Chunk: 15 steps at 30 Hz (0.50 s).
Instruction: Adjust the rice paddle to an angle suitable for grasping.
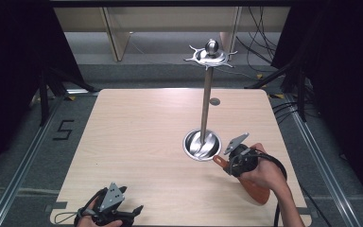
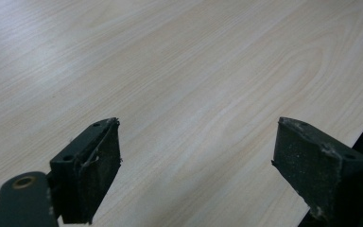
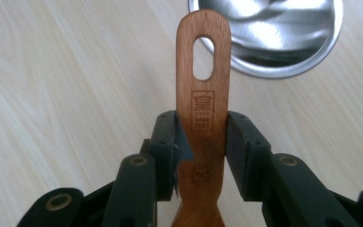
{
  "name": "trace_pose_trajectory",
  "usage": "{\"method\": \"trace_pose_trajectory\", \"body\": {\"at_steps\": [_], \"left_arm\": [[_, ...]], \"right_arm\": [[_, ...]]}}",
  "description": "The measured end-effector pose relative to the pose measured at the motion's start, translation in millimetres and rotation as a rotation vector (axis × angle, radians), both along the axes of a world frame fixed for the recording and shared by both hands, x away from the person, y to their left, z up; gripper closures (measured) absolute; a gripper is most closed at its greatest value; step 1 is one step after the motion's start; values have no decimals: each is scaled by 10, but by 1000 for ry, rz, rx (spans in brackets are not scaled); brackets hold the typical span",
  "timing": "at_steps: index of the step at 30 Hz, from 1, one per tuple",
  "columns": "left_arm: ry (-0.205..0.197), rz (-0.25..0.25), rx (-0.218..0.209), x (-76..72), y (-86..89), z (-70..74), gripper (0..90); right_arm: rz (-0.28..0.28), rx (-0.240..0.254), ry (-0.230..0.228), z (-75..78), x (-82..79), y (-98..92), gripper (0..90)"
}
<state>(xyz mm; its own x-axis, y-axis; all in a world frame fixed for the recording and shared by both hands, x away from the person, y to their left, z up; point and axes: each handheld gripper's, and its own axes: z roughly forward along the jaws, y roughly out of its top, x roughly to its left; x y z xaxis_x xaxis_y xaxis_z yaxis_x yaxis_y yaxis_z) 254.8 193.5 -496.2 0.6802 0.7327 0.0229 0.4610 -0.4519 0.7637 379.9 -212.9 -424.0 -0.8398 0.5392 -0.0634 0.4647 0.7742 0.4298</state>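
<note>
Two jaws of my right gripper (image 3: 202, 142) clamp the wooden spatula (image 3: 203, 94) at lower right, hanging-hole leading, presumably for the hook stand (image 1: 206, 101). My left gripper (image 2: 196, 165) rests open, lower left.

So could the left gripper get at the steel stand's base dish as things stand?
Probably yes: the left gripper is open at the near edge, and bare table lies between it and the base dish.
</note>
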Motion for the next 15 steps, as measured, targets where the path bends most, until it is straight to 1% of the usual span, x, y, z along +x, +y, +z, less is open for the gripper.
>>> {"method": "trace_pose_trajectory", "body": {"at_steps": [1, 2, 3, 4, 5, 6, 7, 8, 9, 10, 11, 12, 13, 14, 15], "left_arm": [[0, 0, 0, -1, 1, 2, 151], [1, -1, 0, 0, 3, 3, 151], [3, 2, -2, 2, 4, 0, 151], [10, -4, -2, 3, 9, 4, 151], [14, -10, -2, 0, 12, 10, 151], [9, -7, 1, 2, 10, 6, 151], [23, -13, -2, 1, 13, 12, 151], [25, -16, -9, 0, 12, 12, 151], [23, -14, -8, 1, 10, 9, 151], [23, -14, -8, 0, 10, 11, 151], [22, -14, -7, 0, 11, 12, 151], [26, -13, -16, -4, 8, 10, 150], [23, -8, -12, 0, 13, 9, 151], [18, -4, -17, -1, 10, 6, 151], [16, -1, -16, -4, 10, 7, 151]], "right_arm": [[-19, 11, -1, 23, -12, -13, 669], [-8, 31, -16, 70, -7, -45, 670], [-24, 46, -22, 97, -19, -62, 670], [-35, 67, -48, 132, -14, -97, 670], [-51, 85, -56, 158, -18, -115, 670], [-58, 109, -88, 189, -11, -149, 670], [-64, 120, -106, 225, -6, -179, 670], [-74, 141, -122, 257, -9, -203, 671], [-72, 157, -138, 276, -8, -226, 671], [-99, 187, -165, 309, -22, -243, 670], [-104, 209, -171, 324, -20, -253, 671], [-109, 235, -175, 350, -19, -266, 671], [-106, 250, -178, 376, -15, -285, 671], [-115, 262, -185, 395, -18, -295, 671], [-123, 289, -212, 415, -21, -309, 671]]}}
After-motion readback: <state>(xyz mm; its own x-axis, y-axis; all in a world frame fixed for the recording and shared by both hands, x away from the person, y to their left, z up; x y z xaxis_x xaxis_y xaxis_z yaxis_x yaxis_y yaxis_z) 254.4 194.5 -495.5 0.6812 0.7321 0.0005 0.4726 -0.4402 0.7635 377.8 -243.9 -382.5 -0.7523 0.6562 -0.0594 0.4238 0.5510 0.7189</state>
